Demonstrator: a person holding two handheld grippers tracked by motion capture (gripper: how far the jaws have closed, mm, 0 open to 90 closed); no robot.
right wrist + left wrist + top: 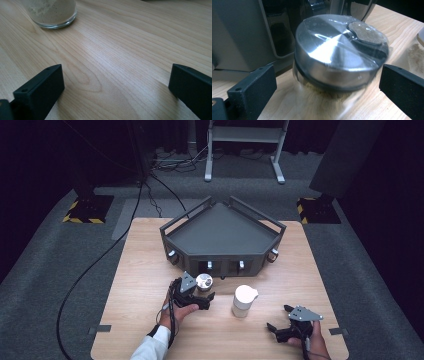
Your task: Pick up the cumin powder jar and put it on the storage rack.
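High view: dark grey tray (222,227) on wooden table (140,270), white jar (244,300) before it, metal tin (203,281) just left between wide-open left gripper (206,296) jaws, untouched; right gripper (280,318) open, empty.

Bench surroundings, wooden table (150,270).

Dark grey angular tray rack (222,232) stands at the table's far half, railed on its rear sides. Grey carpet beyond, black cable (95,265) trailing over it at left. Two yellow-and-black striped stand bases (87,210) at the corners; pale metal frame legs (245,150) behind.
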